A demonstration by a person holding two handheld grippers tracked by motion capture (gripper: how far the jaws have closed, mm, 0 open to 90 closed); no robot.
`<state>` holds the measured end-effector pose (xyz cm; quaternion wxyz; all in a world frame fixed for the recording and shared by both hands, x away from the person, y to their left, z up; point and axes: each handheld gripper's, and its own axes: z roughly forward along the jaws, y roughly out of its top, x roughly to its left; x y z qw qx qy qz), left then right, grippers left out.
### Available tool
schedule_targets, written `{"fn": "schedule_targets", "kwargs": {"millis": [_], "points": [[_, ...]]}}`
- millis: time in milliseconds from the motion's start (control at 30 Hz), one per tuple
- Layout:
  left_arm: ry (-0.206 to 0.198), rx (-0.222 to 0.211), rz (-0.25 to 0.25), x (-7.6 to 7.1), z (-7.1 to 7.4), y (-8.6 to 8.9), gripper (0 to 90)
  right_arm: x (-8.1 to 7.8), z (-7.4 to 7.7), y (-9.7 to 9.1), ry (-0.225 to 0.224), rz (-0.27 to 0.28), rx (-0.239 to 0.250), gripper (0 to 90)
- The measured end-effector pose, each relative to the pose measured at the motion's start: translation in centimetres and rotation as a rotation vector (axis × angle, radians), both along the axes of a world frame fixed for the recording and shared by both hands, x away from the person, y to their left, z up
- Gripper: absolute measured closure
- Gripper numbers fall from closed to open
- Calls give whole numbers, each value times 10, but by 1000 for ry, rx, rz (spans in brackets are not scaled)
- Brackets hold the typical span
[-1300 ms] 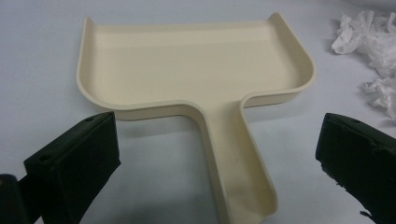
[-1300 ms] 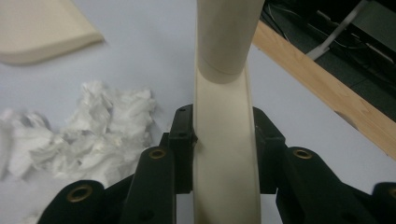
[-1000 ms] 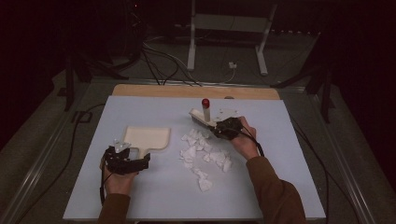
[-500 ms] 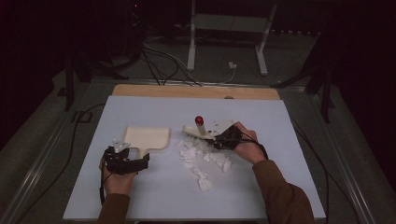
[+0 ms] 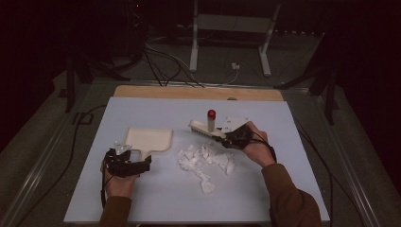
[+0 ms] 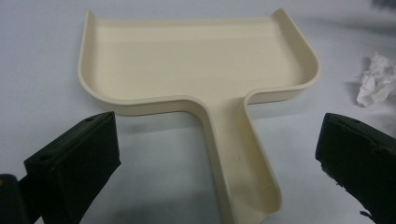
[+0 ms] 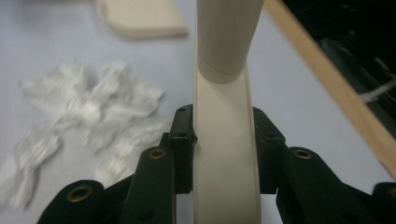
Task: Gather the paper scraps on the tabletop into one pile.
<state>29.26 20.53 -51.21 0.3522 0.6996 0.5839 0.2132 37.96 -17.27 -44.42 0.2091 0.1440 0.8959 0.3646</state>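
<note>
One brush is clamped in the right gripper, far of one paper-scrap pile. One dustpan is framed by the left gripper – jaws spread, handle untouched.

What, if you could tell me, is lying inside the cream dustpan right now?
Nothing can be seen in the dustpan: its tray is bare, and the crumpled paper scraps lie beside it on the table. The lowest end of its handle is cut off by the left gripper view's edge.
</note>
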Motion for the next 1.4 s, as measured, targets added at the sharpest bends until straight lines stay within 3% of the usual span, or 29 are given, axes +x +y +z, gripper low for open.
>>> {"fn": "schedule_targets", "kwargs": {"millis": [100, 200, 333, 500, 667, 800, 1167, 1400], "points": [[-1, 0, 0, 0, 0, 0, 6, 1, 8, -8, 2, -49, 63, 678], [3, 2, -4, 0, 0, -1, 5, -2, 17, -14, 37, -74, 123, 678], [2, 3, -3, 0, 0, -1, 6, -7, 25, -19, 112, -57, 190, 678], [0, 2, -1, 0, 0, -2, 6, -17, 32, -20, 189, -8, 233, 677], [-1, 3, -2, 0, 0, -1, 6, -25, 33, -18, 263, 2, 268, 677], [-3, 6, 0, 0, 0, -1, 5, -32, 33, -15, 298, 15, 269, 677], [-4, 6, -1, -1, 0, -1, 5, -56, 32, 5, 384, 139, 237, 677], [-6, 2, 6, -1, 0, 1, 5, -66, 22, 18, 426, 191, 190, 677]]}}
